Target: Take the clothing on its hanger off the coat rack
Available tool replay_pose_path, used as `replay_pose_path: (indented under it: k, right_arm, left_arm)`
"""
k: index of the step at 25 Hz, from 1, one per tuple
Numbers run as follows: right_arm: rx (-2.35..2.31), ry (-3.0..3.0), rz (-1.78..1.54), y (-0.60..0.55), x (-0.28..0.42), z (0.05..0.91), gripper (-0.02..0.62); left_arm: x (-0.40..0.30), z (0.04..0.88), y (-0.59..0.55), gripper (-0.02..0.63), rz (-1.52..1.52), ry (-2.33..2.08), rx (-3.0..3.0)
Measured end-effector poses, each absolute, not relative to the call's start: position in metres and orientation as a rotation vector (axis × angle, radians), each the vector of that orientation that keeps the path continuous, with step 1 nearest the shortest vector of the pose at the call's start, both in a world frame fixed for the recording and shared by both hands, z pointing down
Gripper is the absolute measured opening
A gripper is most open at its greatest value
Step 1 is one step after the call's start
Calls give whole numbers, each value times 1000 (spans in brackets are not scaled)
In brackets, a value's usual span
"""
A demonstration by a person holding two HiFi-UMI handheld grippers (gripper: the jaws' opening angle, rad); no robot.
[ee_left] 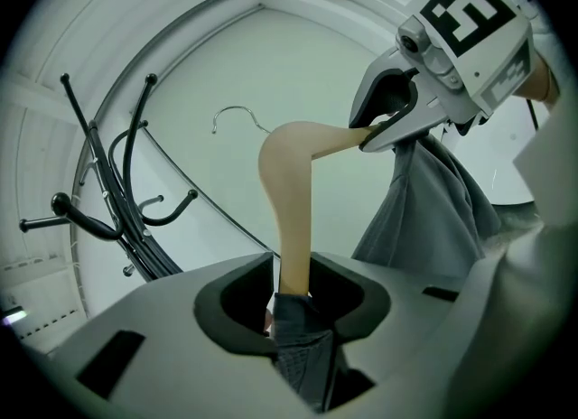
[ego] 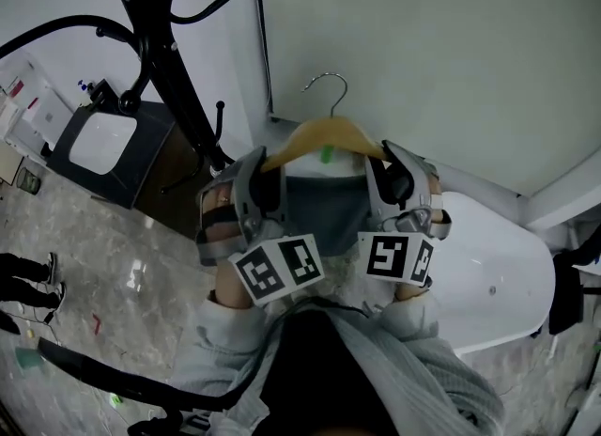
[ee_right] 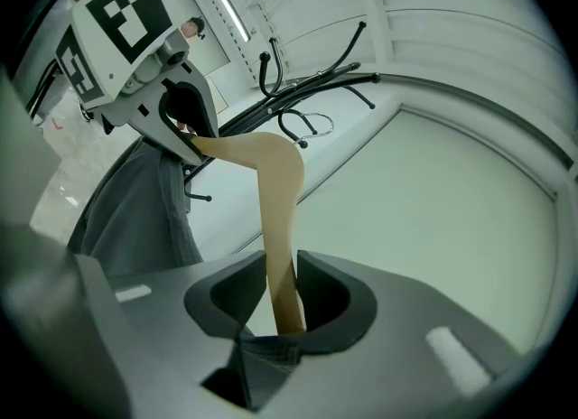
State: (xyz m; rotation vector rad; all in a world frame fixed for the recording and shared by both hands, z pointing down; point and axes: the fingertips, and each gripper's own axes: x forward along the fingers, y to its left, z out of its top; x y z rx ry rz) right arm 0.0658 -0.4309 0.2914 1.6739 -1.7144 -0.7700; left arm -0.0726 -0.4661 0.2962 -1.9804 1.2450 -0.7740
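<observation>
Hanger (ego: 324, 132) sits just right of the coat rack (ego: 174, 77), long axis crosswise (hook's free), with left gripper (ego: 266, 160), nearer the rack, and right gripper (ego: 380, 155) fingers (ee_left: 237, 295) clamped on its ends.

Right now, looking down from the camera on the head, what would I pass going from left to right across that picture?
black coat rack → left tongs → wooden hanger → right tongs → white tub-like object
</observation>
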Motion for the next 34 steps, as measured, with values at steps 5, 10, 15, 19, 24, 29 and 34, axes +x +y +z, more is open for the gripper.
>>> replay_pose_path:
  k: [5, 10, 15, 19, 24, 29, 34]
  right_arm:
    - [1690, -1700, -760, -427, 75, 294, 103]
    - [1675, -1719, -763, -428, 76, 294, 100]
    - [1655, -1744, -778, -430, 72, 295, 99]
    - [1654, -1756, -778, -428, 69, 295, 98]
    - [1658, -1766, -788, -426, 63, 293, 100]
    - [1656, -1769, -786, -427, 59, 295, 98]
    - [1641, -1777, -793, -431, 56, 294, 99]
  left_arm:
    - [-61, 298, -465, 115, -763, 1228, -1989]
    - [-61, 295, -463, 114, -773, 1242, -1975]
    - [-65, 294, -462, 114, -784, 1261, -1959]
    - [-69, 293, -459, 114, -789, 1267, -1948]
    - [-75, 291, -456, 114, -790, 1273, -1943]
    - [-79, 293, -457, 114, -793, 1280, -1944]
    - [-83, 294, -459, 114, -798, 1298, -1946]
